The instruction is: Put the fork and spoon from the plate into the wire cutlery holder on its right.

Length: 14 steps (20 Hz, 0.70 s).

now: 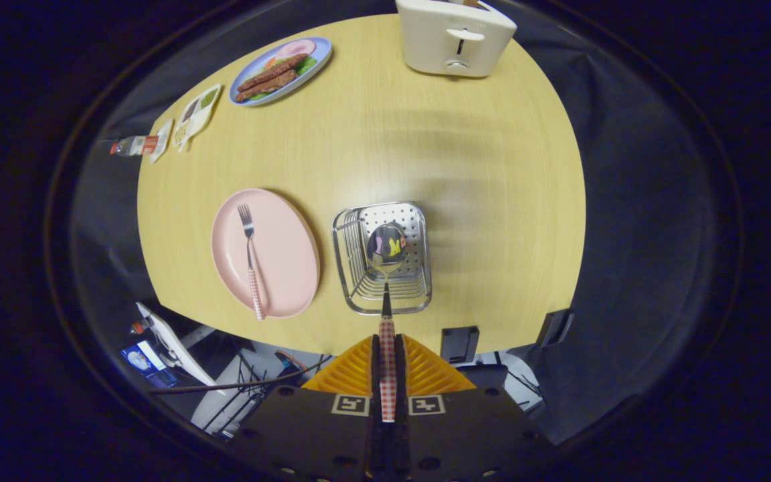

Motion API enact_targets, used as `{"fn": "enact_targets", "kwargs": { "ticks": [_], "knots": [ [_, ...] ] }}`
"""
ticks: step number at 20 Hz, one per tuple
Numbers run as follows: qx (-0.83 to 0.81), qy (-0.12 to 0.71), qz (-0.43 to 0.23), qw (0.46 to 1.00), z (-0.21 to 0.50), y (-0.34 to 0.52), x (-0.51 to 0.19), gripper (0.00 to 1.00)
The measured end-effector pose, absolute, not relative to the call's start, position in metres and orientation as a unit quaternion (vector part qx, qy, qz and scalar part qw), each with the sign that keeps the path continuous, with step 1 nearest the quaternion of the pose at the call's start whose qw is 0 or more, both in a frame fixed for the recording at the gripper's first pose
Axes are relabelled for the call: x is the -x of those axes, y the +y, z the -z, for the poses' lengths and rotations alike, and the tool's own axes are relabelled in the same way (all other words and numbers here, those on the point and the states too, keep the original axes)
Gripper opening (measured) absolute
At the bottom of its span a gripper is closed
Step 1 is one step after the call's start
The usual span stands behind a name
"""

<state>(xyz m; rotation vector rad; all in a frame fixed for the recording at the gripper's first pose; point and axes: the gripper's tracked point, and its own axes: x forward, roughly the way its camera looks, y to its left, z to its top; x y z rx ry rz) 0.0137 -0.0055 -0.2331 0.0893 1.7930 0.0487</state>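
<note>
Gripper (387, 355) is pinching the spoon (386, 268) by its checked handle, both fingers pressed on it, handle running back between them. Spoon bowl sticks out ahead of the fingers and sits over the open mouth of the wire cutlery holder (419, 294). Can't tell whether the bowl is already below the holder's rim or hanging just above it; the view looks down the handle, so depth is ambiguous.

Fork (249, 261) lies on the pink plate (292, 261), tines at the far end, checked handle toward the near rim. Plate sits left of the holder, near it but apart, both on the wooden table (479, 167).

Step in hand, as I read it: spoon drop-off, first of two items. Fork untouched, so roughly halfway at best.

Next move calls for:
- lowering straight down so the spoon bowl goes inside the wire walls, not onto the rim
- spreading the fingers only once the spoon is well inside, else it could tip out over the near edge
- then going left to the fork handle at the near side of the plate; it lies flat, so a low, shallow grasp is needed

Clutter is all at the far side: toaster (456, 37), blue plate of food (282, 70), sachets (195, 117), a small bottle (132, 145). None in the path.
</note>
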Motion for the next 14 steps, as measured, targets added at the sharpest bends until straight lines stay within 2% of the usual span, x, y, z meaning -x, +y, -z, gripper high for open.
{"fn": "enact_targets", "kwargs": {
  "ticks": [4, 6, 8, 10, 12, 13, 14],
  "knots": [
    [-0.049, 0.788, -0.009, 0.613, 0.24, 0.0, -0.019, 0.06],
    [-0.054, 0.786, -0.006, 0.615, 0.238, 0.003, -0.021, 0.14],
    [-0.047, 0.769, -0.004, 0.637, 0.238, 0.0, -0.029, 0.17],
    [-0.045, 0.735, -0.011, 0.676, 0.228, 0.003, -0.04, 0.36],
    [-0.027, 0.687, -0.034, 0.725, 0.215, 0.007, -0.051, 0.67],
    [-0.017, 0.659, -0.042, 0.751, 0.208, 0.009, -0.056, 0.77],
    [-0.014, 0.632, -0.048, 0.773, 0.202, 0.014, -0.06, 0.79]
  ]
}}
